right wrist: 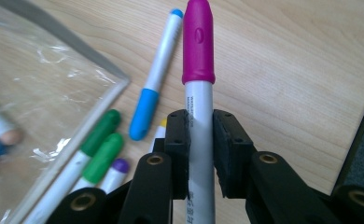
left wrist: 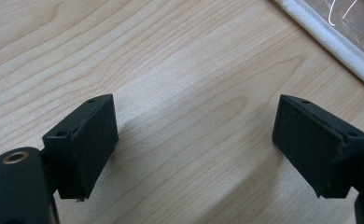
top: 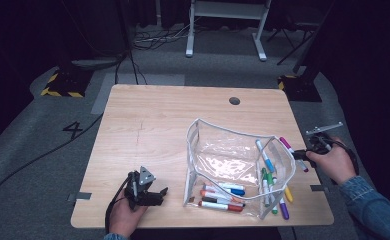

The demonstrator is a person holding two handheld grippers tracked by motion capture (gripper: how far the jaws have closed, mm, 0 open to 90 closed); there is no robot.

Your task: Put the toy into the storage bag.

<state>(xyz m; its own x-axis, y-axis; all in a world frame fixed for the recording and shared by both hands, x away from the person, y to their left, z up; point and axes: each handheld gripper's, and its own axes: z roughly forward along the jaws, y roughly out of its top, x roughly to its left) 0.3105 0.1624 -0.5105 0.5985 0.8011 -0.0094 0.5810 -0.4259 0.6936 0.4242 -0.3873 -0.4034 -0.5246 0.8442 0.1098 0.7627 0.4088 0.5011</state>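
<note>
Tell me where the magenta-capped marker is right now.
The magenta-capped marker is clamped between the right gripper's jaws, at the table's right side in the high view, just right of the clear pouch and the light-blue marker.

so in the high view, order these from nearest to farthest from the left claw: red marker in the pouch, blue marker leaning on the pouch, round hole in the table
From the left claw:
1. red marker, low in the pouch, just right of it
2. blue marker, on the pouch's right wall
3. round hole, at the table's far edge
</note>
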